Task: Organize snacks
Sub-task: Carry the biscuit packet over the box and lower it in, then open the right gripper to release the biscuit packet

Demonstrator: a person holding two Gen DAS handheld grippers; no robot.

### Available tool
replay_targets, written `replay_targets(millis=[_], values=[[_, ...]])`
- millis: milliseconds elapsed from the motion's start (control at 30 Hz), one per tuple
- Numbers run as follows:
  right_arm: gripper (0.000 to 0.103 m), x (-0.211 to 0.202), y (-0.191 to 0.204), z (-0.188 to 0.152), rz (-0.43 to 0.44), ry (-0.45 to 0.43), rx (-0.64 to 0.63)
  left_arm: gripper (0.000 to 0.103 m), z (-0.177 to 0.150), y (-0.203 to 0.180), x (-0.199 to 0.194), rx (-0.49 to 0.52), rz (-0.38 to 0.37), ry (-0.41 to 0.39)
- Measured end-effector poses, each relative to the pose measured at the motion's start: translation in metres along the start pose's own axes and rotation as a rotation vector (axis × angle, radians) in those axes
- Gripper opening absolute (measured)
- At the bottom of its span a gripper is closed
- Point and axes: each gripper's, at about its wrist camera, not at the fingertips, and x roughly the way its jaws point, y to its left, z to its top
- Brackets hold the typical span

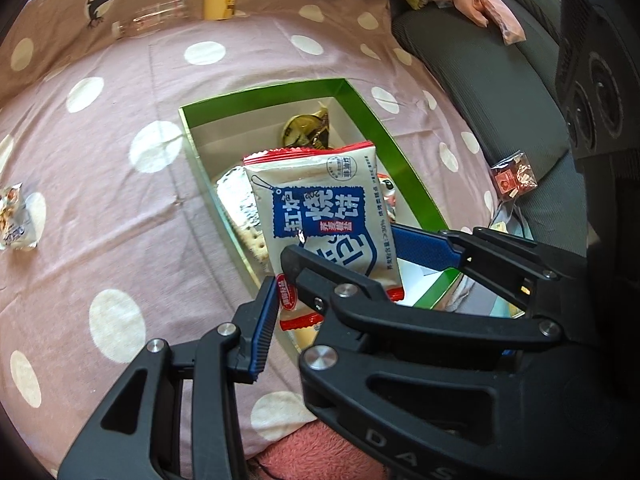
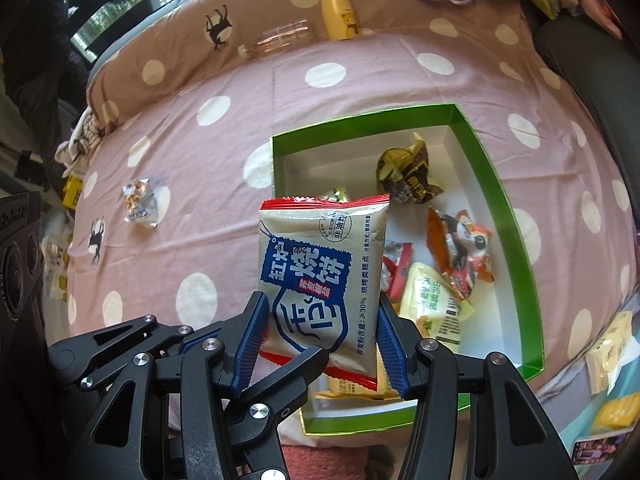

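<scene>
Here, right gripper (image 2: 320, 336) clamps cream-and-blue foil biscuit packet (image 2: 320, 272) by lower edges between blue pads, above green-walled white-floored cardboard box (image 2: 516, 248); left gripper (image 1: 344, 264) at 7 o'clock, grip unclear.

Pkt (image 2: 320, 280) above box (image 2: 516, 216) on bed (image 2: 224, 152); bottle (image 2: 338, 14) behind.

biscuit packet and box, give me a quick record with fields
held item: biscuit packet
held by: right gripper clamps its side edges; left gripper pinches a lower corner
position: above the green box
box contents: several wrapped snacks
loose: small snack packet on the polka-dot sheet
</scene>
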Motion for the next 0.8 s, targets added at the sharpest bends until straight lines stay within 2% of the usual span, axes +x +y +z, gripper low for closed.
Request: replay_targets(millis=[500,800], values=[[0.056,0.013,-0.038,0.001,-0.004,0.004,0.071,0.037,0.012,-0.017,0.034,0.035,-0.019,0.058],[0.056,0.026,-0.049,0.004,-0.002,0.027,0.095,0.037,0.015,-0.015,0.05,0.024,-0.025,0.085]])
